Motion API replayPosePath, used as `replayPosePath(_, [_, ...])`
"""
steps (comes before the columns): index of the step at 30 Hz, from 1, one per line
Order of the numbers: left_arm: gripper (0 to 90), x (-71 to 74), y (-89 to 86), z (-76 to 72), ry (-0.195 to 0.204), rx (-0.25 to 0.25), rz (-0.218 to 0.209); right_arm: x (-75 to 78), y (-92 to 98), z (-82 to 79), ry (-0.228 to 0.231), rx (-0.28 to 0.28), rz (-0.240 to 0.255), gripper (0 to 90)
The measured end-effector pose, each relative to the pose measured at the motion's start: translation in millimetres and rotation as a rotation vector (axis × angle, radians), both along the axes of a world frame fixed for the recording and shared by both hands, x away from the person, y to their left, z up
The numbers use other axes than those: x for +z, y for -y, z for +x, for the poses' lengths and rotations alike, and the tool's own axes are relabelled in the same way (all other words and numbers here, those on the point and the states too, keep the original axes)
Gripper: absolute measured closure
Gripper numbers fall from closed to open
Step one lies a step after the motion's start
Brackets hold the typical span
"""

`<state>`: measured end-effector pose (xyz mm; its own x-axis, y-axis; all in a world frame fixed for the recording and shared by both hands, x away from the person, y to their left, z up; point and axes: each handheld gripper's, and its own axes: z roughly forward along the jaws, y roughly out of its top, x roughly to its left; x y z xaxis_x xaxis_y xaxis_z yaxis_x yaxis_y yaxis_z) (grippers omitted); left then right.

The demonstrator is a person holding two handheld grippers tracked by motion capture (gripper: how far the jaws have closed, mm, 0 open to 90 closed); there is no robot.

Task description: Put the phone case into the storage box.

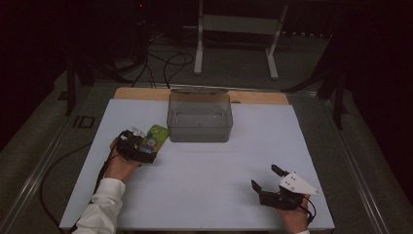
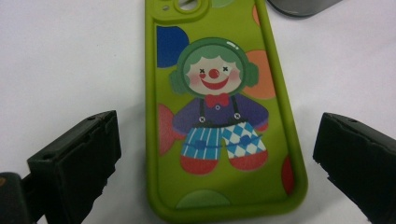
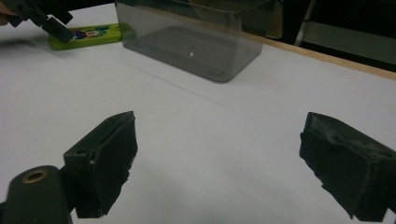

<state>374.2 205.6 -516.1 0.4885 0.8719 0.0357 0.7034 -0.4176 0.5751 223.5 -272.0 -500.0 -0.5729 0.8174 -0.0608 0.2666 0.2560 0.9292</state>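
Left gripper view: phone case (image 2: 219,112) top cut off, between apart jaws, untouched.

Green clown-printed phone case (image 2: 219,116) lies flat, back up, on white table (image 1: 204,175).

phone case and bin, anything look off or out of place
Nothing stands out. The green phone case lies flat and whole on the white table, just left of the clear bin, which stands upright and empty. The left gripper straddles the case with fingers open, not pressing it.
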Motion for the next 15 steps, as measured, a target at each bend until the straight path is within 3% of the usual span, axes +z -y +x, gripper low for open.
replayPosePath(9, [4.1, -8.7, 0.9, 9.9, -0.059, 0.021, -0.036, 0.0, -0.1, 0.1, 0.000, 0.000, 0.001, 11.0])
replayPosePath(15, [5.8, -7.8, 4.4, 11.7, -0.078, 0.027, -0.009, -0.1, -0.2, 0.5, 0.000, -0.002, -0.002, 11.0])
